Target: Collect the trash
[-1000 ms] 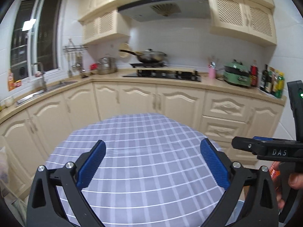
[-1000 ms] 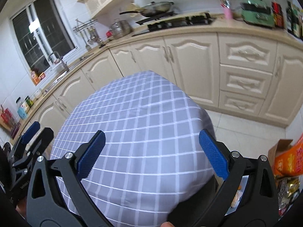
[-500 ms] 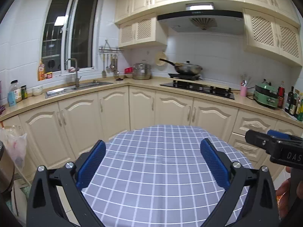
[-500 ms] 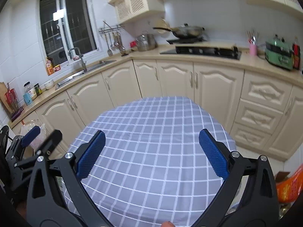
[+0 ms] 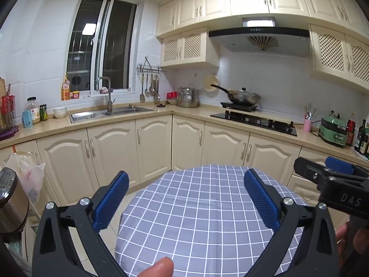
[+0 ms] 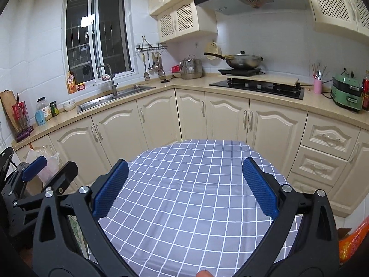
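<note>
Both grippers hover above a round table covered by a grey-blue checked cloth [image 5: 198, 212] [image 6: 184, 198]. My left gripper [image 5: 186, 198] is open, nothing between its blue pads. My right gripper [image 6: 185, 185] is open too and holds nothing. Each shows in the other's view: the right gripper [image 5: 332, 173] at the right edge, the left gripper [image 6: 46, 173] at the left edge. No trash lies on the cloth that I can see. A white plastic bag [image 5: 26, 173] with something inside hangs by the left cabinets.
Cream cabinets and a beige counter [image 6: 189, 83] wrap the room, with a sink [image 6: 113, 98], hob and wok [image 6: 242, 61]. A steel canister [image 5: 10, 203] stands at the left. An orange package [image 6: 352, 242] and cardboard box sit at the lower right. A fingertip [image 5: 159, 266] shows at the bottom.
Both cameras have tilted up and pulled back. The table has dropped lower in view and more of the wall, window and upper cabinets shows. Both grippers stayed open.
</note>
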`<state>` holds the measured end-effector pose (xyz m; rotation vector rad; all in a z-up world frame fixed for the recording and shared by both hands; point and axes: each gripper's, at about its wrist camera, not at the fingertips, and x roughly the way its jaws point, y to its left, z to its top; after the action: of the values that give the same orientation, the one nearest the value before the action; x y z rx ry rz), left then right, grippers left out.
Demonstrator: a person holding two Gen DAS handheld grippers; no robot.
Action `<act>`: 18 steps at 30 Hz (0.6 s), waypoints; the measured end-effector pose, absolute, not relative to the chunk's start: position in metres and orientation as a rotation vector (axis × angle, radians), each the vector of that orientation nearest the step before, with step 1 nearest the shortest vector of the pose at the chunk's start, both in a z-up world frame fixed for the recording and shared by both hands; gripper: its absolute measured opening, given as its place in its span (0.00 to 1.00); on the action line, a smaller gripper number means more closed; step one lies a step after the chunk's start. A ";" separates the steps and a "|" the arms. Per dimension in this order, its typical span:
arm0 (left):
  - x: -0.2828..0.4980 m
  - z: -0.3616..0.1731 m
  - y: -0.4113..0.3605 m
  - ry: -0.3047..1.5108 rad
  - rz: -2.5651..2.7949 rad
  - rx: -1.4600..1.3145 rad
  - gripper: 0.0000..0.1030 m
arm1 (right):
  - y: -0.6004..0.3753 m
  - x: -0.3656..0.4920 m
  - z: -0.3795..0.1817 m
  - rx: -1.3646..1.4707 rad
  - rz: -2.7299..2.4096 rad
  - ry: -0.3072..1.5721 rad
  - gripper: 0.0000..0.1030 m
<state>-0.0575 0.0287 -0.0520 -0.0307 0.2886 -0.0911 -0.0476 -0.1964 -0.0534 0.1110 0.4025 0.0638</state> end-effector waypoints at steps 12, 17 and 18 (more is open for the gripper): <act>-0.062 -0.044 0.030 0.263 -0.091 -0.055 0.95 | -0.198 -0.054 -0.044 0.117 0.059 0.366 0.94; -0.064 -0.042 0.028 0.261 -0.107 -0.060 0.95 | -0.199 -0.055 -0.042 0.114 0.064 0.362 0.94; -0.064 -0.042 0.028 0.260 -0.104 -0.060 0.95 | -0.199 -0.055 -0.041 0.114 0.064 0.360 0.94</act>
<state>-0.0641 0.0281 -0.0416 -0.0602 0.2600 -0.1041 -0.0549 -0.1989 -0.0413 0.1140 0.3598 0.0641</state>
